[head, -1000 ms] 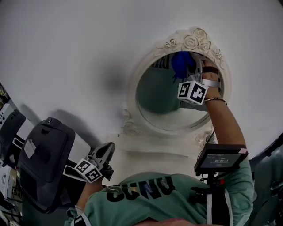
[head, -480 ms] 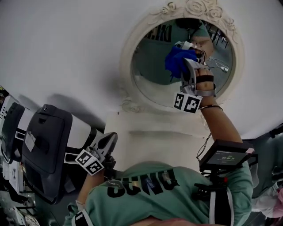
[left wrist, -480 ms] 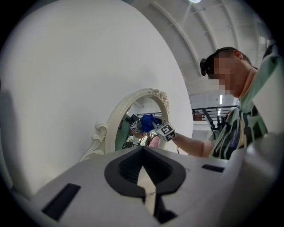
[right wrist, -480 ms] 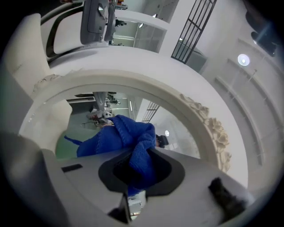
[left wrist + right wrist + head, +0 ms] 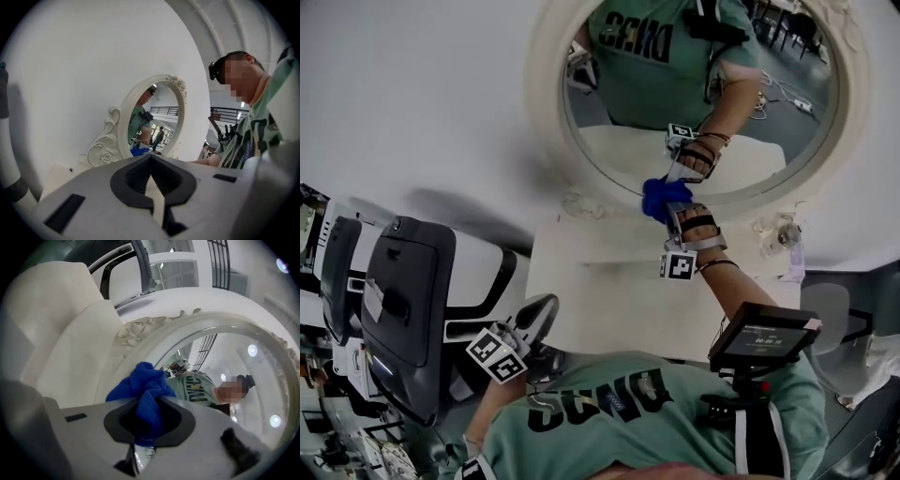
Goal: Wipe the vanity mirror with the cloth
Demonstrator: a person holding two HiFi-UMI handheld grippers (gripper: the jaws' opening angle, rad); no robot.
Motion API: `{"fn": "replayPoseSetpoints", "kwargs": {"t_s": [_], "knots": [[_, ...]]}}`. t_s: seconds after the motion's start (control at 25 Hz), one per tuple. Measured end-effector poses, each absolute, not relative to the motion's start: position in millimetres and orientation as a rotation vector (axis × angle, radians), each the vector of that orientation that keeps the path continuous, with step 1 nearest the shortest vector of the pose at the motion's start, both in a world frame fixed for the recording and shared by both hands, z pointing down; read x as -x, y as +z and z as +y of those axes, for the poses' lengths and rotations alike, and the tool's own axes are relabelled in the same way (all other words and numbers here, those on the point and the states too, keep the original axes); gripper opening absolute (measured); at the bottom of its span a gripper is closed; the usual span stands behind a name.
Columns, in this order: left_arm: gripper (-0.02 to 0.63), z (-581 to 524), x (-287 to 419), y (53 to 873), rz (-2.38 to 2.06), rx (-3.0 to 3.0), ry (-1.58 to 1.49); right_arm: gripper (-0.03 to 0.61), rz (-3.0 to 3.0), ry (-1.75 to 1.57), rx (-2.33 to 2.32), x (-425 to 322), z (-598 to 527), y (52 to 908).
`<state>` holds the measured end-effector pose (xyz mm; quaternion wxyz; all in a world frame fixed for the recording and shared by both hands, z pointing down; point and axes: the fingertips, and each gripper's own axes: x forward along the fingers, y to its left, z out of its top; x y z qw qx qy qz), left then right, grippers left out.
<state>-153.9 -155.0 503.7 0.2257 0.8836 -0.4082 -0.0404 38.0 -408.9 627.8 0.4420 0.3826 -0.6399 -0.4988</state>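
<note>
We are clamping the bunched cloth [image 5: 659,194] in our right claw [image 5: 667,208], jaws closed tight on it, and it is bulging just ahead of the tips against the bottom edge of the mirror [image 5: 623,141] glass. Our left claw [image 5: 540,315] is idling well apart from the right one, over the desk [image 5: 600,309], jaws together on nothing. We are judging the wiping under way: the glass beyond the right claw is showing no smears, so what remains we cannot tell.
</note>
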Motion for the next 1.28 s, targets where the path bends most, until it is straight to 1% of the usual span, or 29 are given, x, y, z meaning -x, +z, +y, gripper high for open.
{"fn": "replayPoseSetpoints", "kwargs": {"t_s": [0.16, 0.36, 0.4, 0.48, 0.72, 0.84, 0.92, 1.0, 1.28], "knots": [[0.009, -153, 163, 514, -1.131, -2.411, -0.092, 0.048, -1.637, -1.128, -0.933, -30, -409, 650], [0.009, -158, 166, 492, -1.147, -2.467, -0.169, 0.049, -1.676, -0.982, -0.821, -30, -406, 638], [0.009, -158, 165, 485, -1.148, -2.487, -0.186, 0.049, -1.676, -0.999, -0.826, -31, -404, 620], [0.009, -159, 167, 469, -1.153, -2.525, -0.233, 0.049, -1.682, -1.079, -0.903, -34, -400, 558], [0.009, -162, 166, 426, -1.142, -2.643, -0.391, 0.049, -1.594, -1.409, -1.346, -72, -393, 281], [0.009, -165, 165, 415, -1.135, -2.674, -0.434, 0.049, -1.484, -1.526, -1.502, -91, -389, 180], [0.009, -166, 165, 412, -1.132, -2.685, -0.452, 0.049, -1.409, -1.559, -1.559, -100, -394, 140], [0.009, -166, 167, 410, -1.133, -2.691, -0.467, 0.049, -1.354, -1.557, -1.583, -106, -401, 120], [0.009, -162, 177, 410, -1.15, -2.67, -0.475, 0.049, -1.3, -1.56, -1.621, -109, -404, 114]]}}
